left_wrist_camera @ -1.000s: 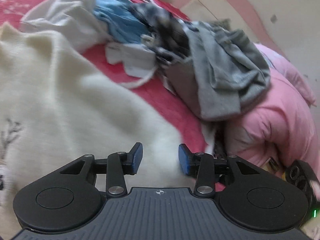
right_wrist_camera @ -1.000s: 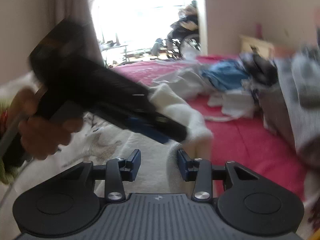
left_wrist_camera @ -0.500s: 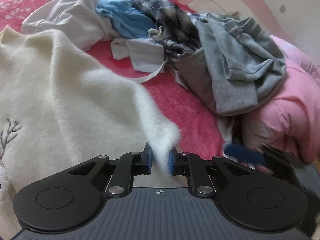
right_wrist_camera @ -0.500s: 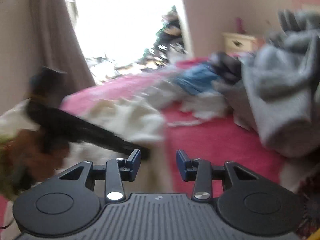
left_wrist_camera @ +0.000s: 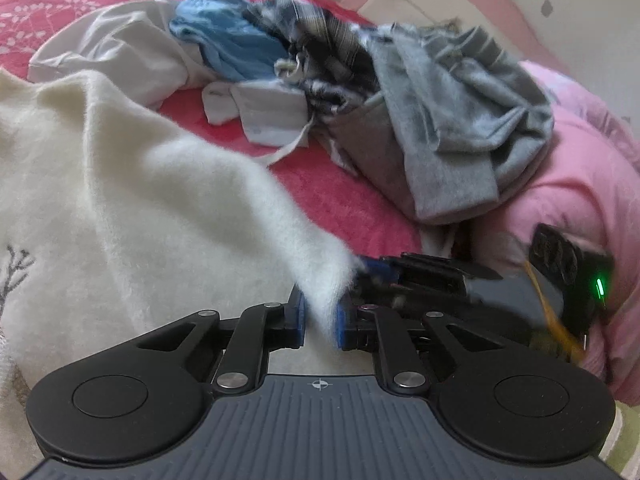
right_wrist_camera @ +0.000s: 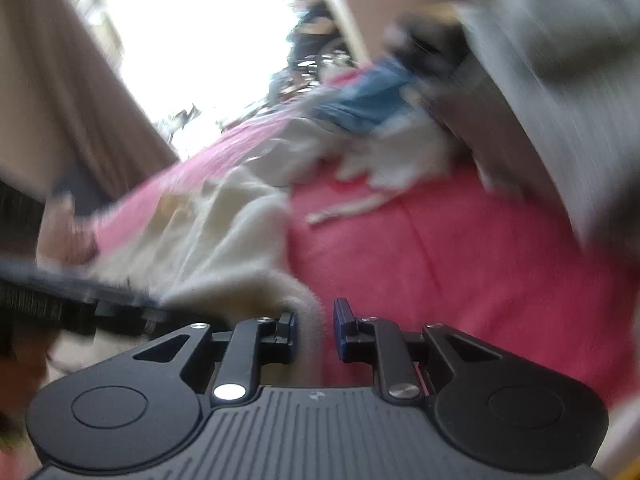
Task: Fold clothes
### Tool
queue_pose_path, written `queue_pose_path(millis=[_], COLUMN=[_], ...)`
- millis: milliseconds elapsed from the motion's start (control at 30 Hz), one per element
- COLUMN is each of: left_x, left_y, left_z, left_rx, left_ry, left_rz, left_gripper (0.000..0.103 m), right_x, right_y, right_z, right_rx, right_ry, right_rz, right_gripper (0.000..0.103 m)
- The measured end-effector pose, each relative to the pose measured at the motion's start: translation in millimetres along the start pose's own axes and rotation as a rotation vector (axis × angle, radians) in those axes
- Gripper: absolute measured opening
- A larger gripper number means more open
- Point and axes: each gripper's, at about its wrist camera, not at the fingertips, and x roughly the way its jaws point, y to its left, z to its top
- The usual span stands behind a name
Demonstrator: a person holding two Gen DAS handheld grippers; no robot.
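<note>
— Why is the cream sweater [left_wrist_camera: 120, 208] spread flat like that, way over on the left of the bed?

— I'd guess it's the one being folded. It's been pulled clear of the heap so there's room to work on the red bedspread [left_wrist_camera: 360, 200]. It's thick and fuzzy, almost furry at the edge, with a small grey branch stitched on near its left side.

— And the left gripper [left_wrist_camera: 319, 322]?

— It's pinching a corner of that sweater: both blue pads are pressed into a tuft of the fluffy edge. That looks like a corner hold, ready to lift or drag the fabric over.

— Just to its right there's something black.

— That's the right gripper [right_wrist_camera: 315, 330], come in alongside the same corner. In its own blurred view the jaws are closing, with a bit of the cream edge between them, but I can't tell whether the pads are pressing on it. The right-hand pad seems to stand a little clear of the cloth.

— What about the heap further right?

— A white shirt [left_wrist_camera: 116, 52], something blue [left_wrist_camera: 228, 44] and crumpled, a dark checked piece [left_wrist_camera: 320, 52], then a soft grey top [left_wrist_camera: 460, 120] slumped against a pink quilt [left_wrist_camera: 580, 200]. All limp, thin cloth, bunched up, probably waiting their turn.
</note>
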Motion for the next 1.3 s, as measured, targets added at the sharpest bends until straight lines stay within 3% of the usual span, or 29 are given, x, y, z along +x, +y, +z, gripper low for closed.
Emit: queue_pose_path(millis=[67, 133, 233, 400, 700, 867, 900, 1033, 1167, 1300], left_x=[3.8, -3.6, -27.7, -43.5, -33.1, -28.7, -26.6, -26.7, -45.1, -49.4], left_y=[0.0, 3.3, 16.0, 48.4, 42.9, 36.6, 33.2, 23.6, 24.2, 27.9], left_z=[-2.1, -4.3, -8.2, -12.9, -16.0, -19.9, -21.8, -25.8, -23.1, -26.9], left_rx=[0.006, 0.0, -0.017, -0.117, -0.13, -0.122, -0.118, -0.096, -0.146, -0.15], left_ry=[0.025, 0.023, -0.052, -0.115, -0.14, -0.152, -0.161, -0.198, -0.231, -0.205], left_rz=[-0.002, -0.025, -0.039, 0.121, 0.271, 0.32, 0.332, 0.362, 0.347, 0.377], left_gripper=[0.016, 0.027, 0.039, 0.039, 0.04, 0.041, 0.039, 0.005, 0.004, 0.004], right_x=[1.5, -1.0, -1.4, 1.7, 2.2, 1.6, 1.5, 1.9, 2.4, 3.4], right_y=[-12.5, -19.6, -26.1, -37.6, -33.5, -32.9, -32.8, -32.7, -32.9, -33.3], right_z=[-5.3, -6.6, -9.0, -11.8, -11.9, -13.0, -13.1, -12.5, -12.3, -11.8], right_rx=[0.074, 0.12, 0.15, 0.213, 0.19, 0.184, 0.183, 0.178, 0.176, 0.172], right_ry=[-0.017, -0.023, -0.029, -0.046, -0.056, -0.061, -0.061, -0.061, -0.062, -0.062], right_rz=[0.035, 0.068, 0.096, 0.132, 0.121, 0.118, 0.117, 0.114, 0.113, 0.113], right_gripper=[0.018, 0.017, 0.017, 0.014, 0.014, 0.014, 0.014, 0.014, 0.014, 0.014])
